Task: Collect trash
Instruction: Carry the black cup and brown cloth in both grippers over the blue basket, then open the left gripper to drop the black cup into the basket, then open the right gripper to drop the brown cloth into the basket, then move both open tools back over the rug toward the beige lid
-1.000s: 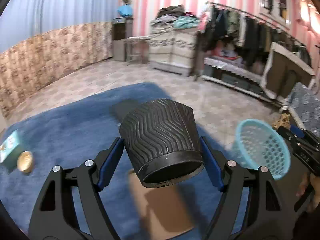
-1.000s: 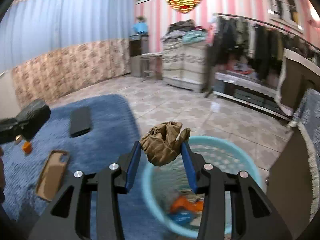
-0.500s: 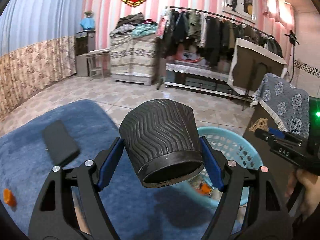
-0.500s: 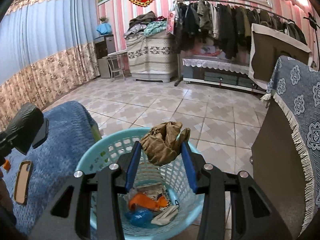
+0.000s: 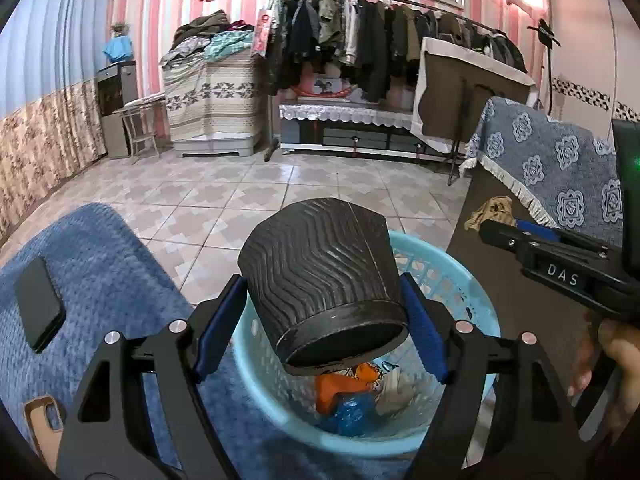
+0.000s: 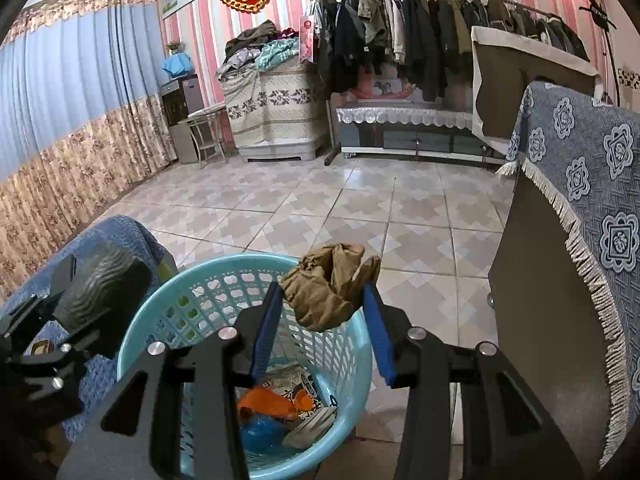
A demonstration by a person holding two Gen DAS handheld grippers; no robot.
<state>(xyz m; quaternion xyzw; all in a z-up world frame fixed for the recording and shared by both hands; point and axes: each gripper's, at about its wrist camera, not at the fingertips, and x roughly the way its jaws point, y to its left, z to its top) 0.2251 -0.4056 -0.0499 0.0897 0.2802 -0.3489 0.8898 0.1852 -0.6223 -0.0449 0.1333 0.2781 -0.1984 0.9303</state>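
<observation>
At the left, a phone (image 5: 38, 312) lies on the blue rug (image 5: 120, 280). The left gripper (image 5: 320, 320) is clamped on a black ribbed cup (image 5: 320, 280), which is held above the near rim of the blue basket (image 5: 472, 296). To the right, the right gripper (image 6: 324, 320) is closed on a crumpled brown wad (image 6: 332, 284), which is held over the basket's far rim. Orange and blue scraps (image 6: 264, 412) are seen at the bottom of the basket. If released here, the wad could be caught by the rim and dropped onto the tiles; the wide cup could strike the near rim and tip the light basket.
</observation>
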